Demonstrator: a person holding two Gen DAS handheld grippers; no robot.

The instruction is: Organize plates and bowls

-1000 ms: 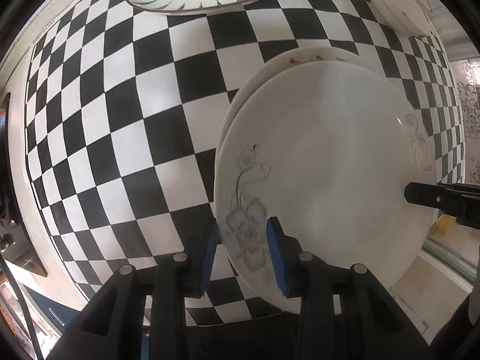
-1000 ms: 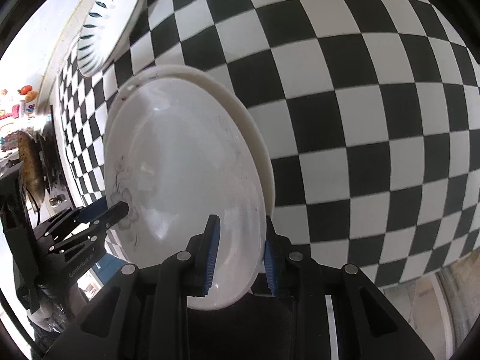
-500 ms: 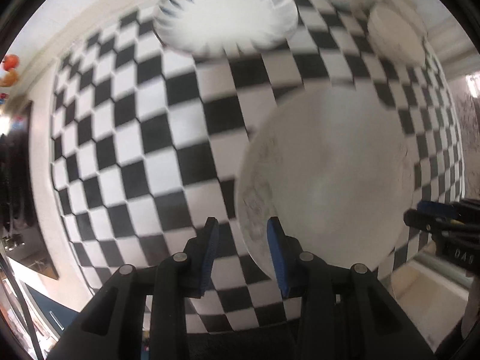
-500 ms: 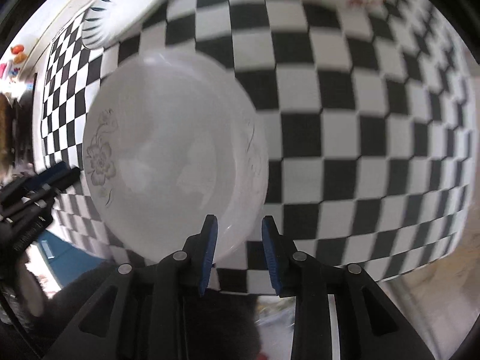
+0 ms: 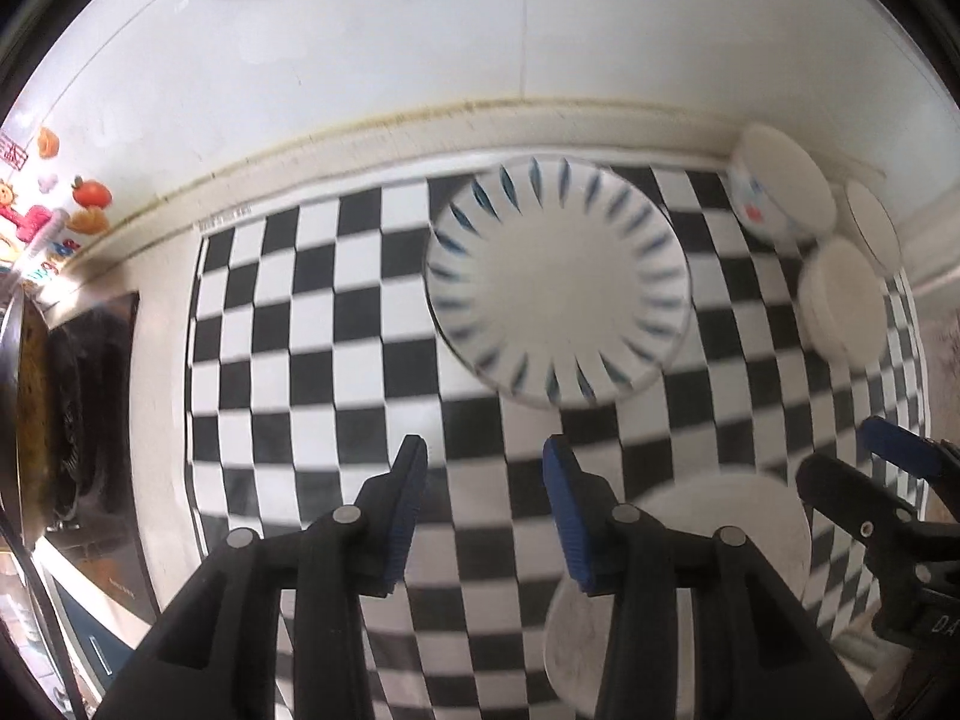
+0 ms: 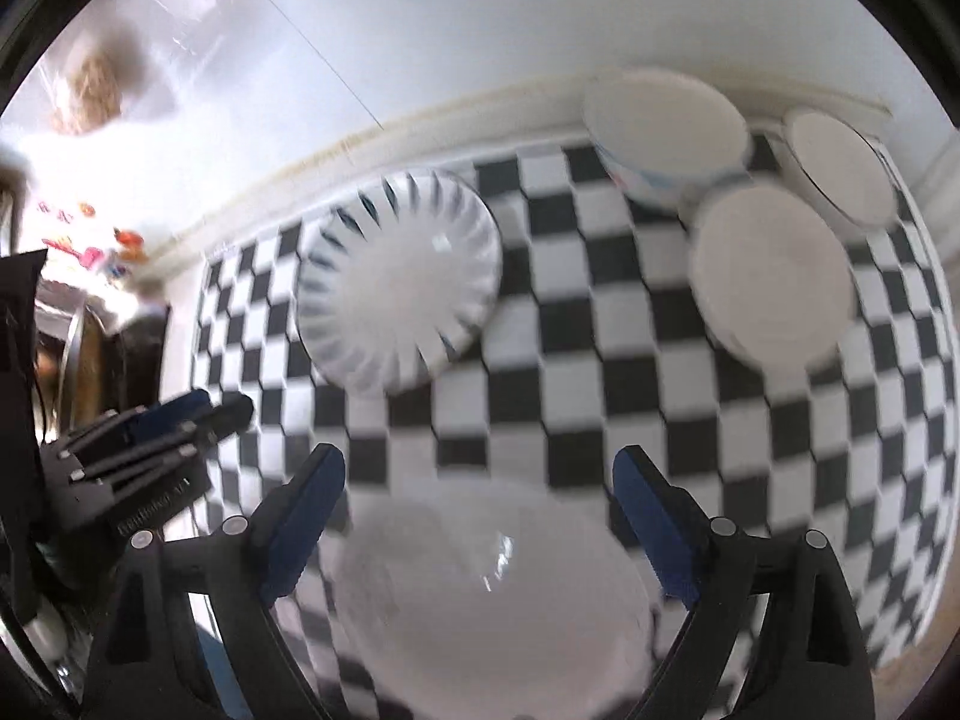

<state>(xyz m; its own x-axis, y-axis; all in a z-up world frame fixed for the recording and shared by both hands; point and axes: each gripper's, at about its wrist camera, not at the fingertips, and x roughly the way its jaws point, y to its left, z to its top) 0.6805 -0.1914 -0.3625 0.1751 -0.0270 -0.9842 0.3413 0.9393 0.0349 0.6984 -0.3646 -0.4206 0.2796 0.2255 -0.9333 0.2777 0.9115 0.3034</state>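
Observation:
The stacked white plates lie on the checkered cloth near its front edge; they also show in the left wrist view. My right gripper is open and empty above them. My left gripper is open and empty to their left, over the cloth. A white plate with blue rim strokes lies further back; it shows in the right wrist view too. Three white bowls stand at the back right: one with a coloured print, one in front of it and one by the wall.
The checkered cloth covers the counter up to a white wall ledge. A dark stove top with a pan is at the far left. The counter's front edge runs at the right.
Both grippers let go of the flowered plate, which now rests on the plate below. Both have opened, pulled back and tilted up, so the wall and bowls come into view.

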